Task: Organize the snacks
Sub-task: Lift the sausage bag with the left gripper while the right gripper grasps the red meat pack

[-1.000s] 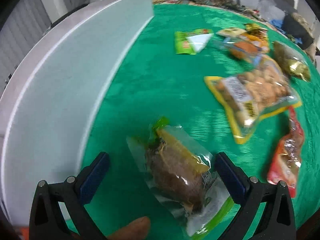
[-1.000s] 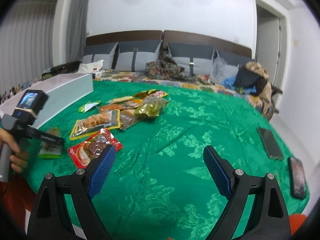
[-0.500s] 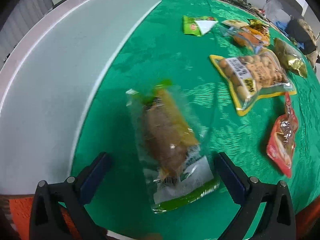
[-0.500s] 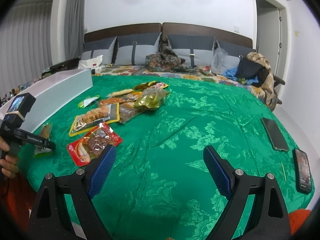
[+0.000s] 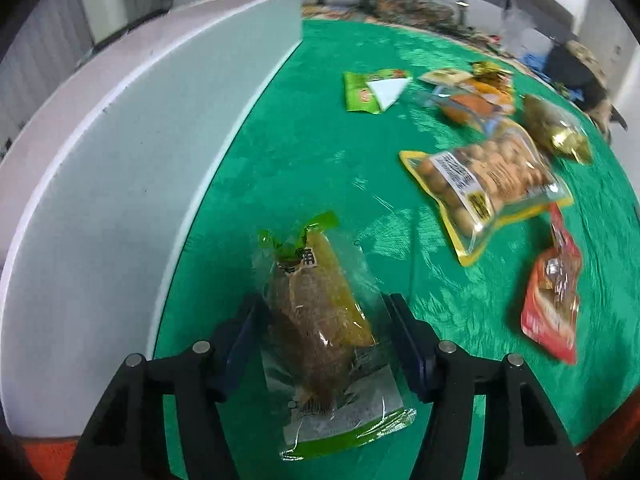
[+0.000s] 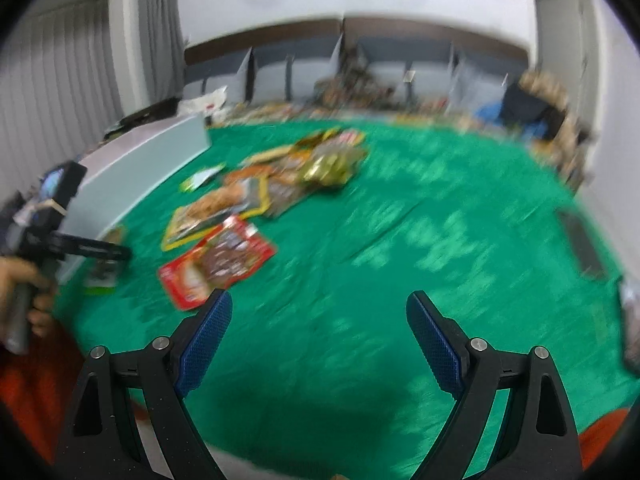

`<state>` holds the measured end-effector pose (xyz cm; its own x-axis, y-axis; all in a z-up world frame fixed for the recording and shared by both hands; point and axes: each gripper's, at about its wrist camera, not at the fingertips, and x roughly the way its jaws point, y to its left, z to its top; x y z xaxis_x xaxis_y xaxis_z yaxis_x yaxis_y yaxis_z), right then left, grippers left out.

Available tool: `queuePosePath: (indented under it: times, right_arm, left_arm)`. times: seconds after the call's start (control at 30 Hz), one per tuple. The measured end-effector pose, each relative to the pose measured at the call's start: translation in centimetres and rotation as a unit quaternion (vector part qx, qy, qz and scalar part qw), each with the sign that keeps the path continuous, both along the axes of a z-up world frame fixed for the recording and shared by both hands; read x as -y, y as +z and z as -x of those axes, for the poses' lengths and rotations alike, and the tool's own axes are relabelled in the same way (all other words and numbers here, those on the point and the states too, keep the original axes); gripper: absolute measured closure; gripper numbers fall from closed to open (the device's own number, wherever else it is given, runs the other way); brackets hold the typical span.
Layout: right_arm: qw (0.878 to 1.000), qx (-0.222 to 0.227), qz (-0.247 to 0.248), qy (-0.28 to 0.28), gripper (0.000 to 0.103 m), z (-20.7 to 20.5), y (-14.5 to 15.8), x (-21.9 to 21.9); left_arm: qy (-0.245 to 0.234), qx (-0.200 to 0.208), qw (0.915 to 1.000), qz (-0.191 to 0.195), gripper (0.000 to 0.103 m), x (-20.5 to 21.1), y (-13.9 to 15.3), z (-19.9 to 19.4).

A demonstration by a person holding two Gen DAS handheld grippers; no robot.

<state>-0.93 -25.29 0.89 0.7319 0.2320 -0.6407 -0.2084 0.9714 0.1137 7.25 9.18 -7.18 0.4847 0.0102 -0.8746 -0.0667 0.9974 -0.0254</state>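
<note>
A clear packet with a brown and yellow snack (image 5: 320, 320) lies on the green cloth between the fingers of my left gripper (image 5: 324, 332), which has closed in on its sides. The same packet (image 6: 105, 268) shows in the right wrist view under the left gripper (image 6: 92, 250). My right gripper (image 6: 316, 332) is open and empty above the cloth near the front edge. A red packet (image 5: 554, 296) and a yellow-rimmed packet of round snacks (image 5: 488, 184) lie to the right.
A long white box (image 5: 132, 168) stands along the left of the green cloth (image 5: 304, 152). Several more packets, among them a green one (image 5: 362, 92) and a gold one (image 5: 556, 128), lie further back. Two phones (image 6: 580, 240) lie at the right in the blurred right wrist view.
My left gripper's fingers have closed in from wide open onto the sides of the brown snack packet. The right wrist view has shifted and blurred; the right gripper stays open.
</note>
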Motion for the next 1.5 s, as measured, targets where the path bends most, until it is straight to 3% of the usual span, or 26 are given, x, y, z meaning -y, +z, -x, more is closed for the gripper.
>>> queuePosePath:
  times: [0.07,0.17,0.33,0.4,0.5,0.57,0.6,0.63,0.67,0.73,0.93,0.97,1.03,1.13,1.2,1.27,1.43,1.5]
  right_arm:
    - [0.995,-0.072,-0.062,0.031,0.012,-2.1,-0.6,-0.9]
    - [0.98,-0.159,-0.101,0.058,0.012,-6.0,-1.8,-4.0]
    - [0.97,-0.239,-0.042,-0.031,0.01,-12.8,-4.6,-10.4]
    - [0.969,-0.239,0.011,-0.06,0.009,-13.8,-5.3,-12.8]
    - [0.971,-0.22,0.088,-0.044,0.014,-13.2,-6.3,-14.8]
    - [0.974,-0.202,0.09,-0.042,0.034,-12.0,-6.3,-13.9]
    - [0.975,-0.207,0.077,-0.039,0.036,-11.7,-6.4,-13.1]
    - [0.974,-0.212,0.062,-0.04,0.041,-11.5,-6.3,-12.3]
    - [0.974,-0.219,0.038,-0.04,0.054,-11.2,-5.7,-11.0]
    - [0.973,-0.225,-0.008,-0.042,0.065,-10.9,-5.1,-9.4]
    - [0.961,-0.249,-0.108,-0.054,0.07,-10.2,-5.5,-6.2]
    - [0.958,-0.249,-0.13,-0.054,0.087,-10.1,-4.8,-5.7]
    - [0.957,-0.243,-0.153,-0.05,0.096,-10.4,-4.0,-5.3]
    - [0.965,-0.227,-0.123,-0.042,0.094,-10.9,-3.2,-5.7]
    - [0.966,-0.231,-0.114,-0.035,0.081,-11.2,-3.7,-6.3]
    - [0.965,-0.244,-0.088,-0.032,0.039,-11.4,-4.6,-7.1]
    - [0.977,-0.209,0.005,-0.03,0.031,-11.0,-5.9,-9.2]
    - [0.979,-0.203,0.005,-0.028,0.031,-10.5,-5.6,-8.7]
  left_arm:
    - [-0.007,0.013,0.9999,0.005,0.043,-0.1,0.1,0.9]
    - [-0.011,0.021,0.9993,0.029,0.043,-0.2,0.3,1.0]
    - [-0.016,0.031,0.9982,0.048,0.043,0.1,0.3,1.1]
    - [-0.02,0.034,0.9979,0.051,0.043,0.2,0.3,1.2]
    - [-0.025,0.042,0.997,0.061,0.043,0.4,0.4,0.8]
    - [-0.027,0.047,0.9961,0.07,0.043,0.3,0.6,0.8]
    - [-0.028,0.049,0.9954,0.078,0.043,0.3,0.7,0.7]
    - [-0.029,0.051,0.9949,0.082,0.043,0.3,0.7,0.7]
    - [-0.03,0.053,0.9943,0.087,0.043,0.4,0.9,0.6]
    - [-0.035,0.058,0.9932,0.095,0.043,0.4,1.2,0.6]
    - [-0.037,0.069,0.9918,0.101,0.043,0.3,1.8,0.9]
    - [-0.037,0.07,0.9915,0.103,0.043,0.2,1.9,1.0]
    - [-0.036,0.072,0.9911,0.106,0.043,0.0,1.9,1.0]
    - [-0.034,0.065,0.9917,0.106,0.043,0.2,1.5,0.7]
    - [-0.034,0.062,0.992,0.105,0.043,0.4,1.3,0.7]
    - [-0.036,0.063,0.9924,0.1,0.043,0.6,1.3,0.7]
    - [-0.034,0.059,0.9932,0.094,0.043,0.6,1.0,0.6]
    - [-0.03,0.057,0.9932,0.097,0.043,0.4,0.8,0.5]
